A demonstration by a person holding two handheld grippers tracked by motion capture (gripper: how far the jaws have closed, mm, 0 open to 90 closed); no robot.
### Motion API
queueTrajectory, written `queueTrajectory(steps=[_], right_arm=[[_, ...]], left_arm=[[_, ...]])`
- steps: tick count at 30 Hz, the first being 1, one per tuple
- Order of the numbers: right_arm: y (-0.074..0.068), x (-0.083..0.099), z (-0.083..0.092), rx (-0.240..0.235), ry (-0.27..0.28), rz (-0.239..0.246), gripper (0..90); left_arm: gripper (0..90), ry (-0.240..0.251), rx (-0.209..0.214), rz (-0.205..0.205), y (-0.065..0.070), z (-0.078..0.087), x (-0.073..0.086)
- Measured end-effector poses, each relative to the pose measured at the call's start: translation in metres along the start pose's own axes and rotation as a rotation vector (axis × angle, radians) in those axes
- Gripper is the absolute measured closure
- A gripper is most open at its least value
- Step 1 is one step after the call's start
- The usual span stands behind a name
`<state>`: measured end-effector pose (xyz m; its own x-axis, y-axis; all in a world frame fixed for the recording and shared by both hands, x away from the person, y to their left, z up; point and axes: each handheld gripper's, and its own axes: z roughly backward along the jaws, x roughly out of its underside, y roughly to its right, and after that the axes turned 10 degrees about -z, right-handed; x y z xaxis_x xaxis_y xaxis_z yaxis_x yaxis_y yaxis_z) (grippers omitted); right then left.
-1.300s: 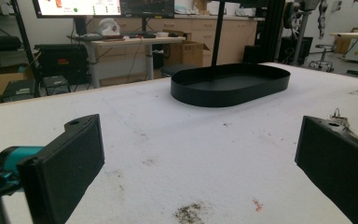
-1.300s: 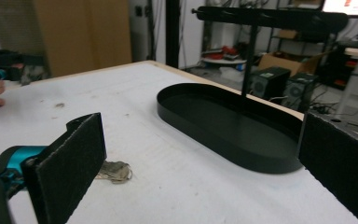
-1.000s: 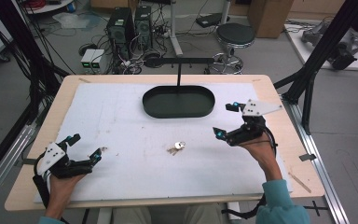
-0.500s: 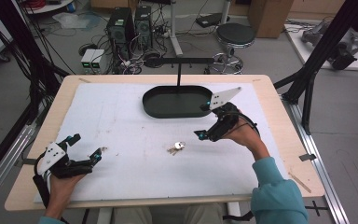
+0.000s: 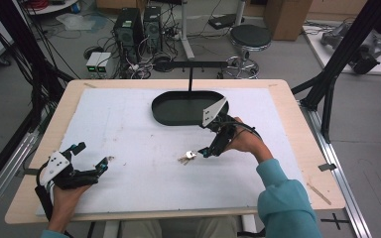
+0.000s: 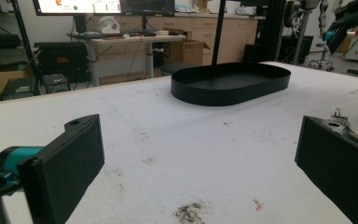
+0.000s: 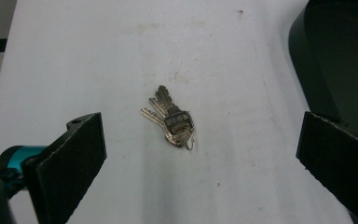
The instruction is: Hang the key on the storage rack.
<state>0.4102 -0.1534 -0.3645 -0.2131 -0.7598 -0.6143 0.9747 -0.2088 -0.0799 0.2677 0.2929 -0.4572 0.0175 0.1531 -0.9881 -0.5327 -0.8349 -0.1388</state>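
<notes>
The bunch of keys [image 7: 172,123] lies flat on the white mat [image 5: 129,129] just short of the black oval tray [image 5: 178,106], so the right gripper [image 5: 206,152], jaws wide and empty, should straddle it squarely before closing.

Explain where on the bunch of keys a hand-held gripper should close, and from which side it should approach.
Grip the bunch of keys at the stacked heads near the ring, probably straight down from above. It lies flat on the white table, blades fanned away from the heads, so the heads are the thickest part. The right hand-held gripper already sits above it, jaws wide open either side.
</notes>
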Motion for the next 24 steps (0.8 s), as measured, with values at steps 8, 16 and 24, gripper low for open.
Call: queueTrajectory(steps=[8,16,24], right_arm=[[0.004,0.001,-0.014,-0.028,-0.066,0.014,0.6],[0.006,-0.001,-0.033,-0.058,-0.122,0.025,0.7],[0.007,-0.002,-0.046,-0.085,-0.164,0.028,4.2]], left_arm=[[1.7,-0.002,-0.001,0.003,0.0,0.0,0.0],[1.7,-0.001,0.0,0.001,0.0,0.0,0.0],[1.7,-0.001,0.0,0.003,0.0,0.0,0.0]])
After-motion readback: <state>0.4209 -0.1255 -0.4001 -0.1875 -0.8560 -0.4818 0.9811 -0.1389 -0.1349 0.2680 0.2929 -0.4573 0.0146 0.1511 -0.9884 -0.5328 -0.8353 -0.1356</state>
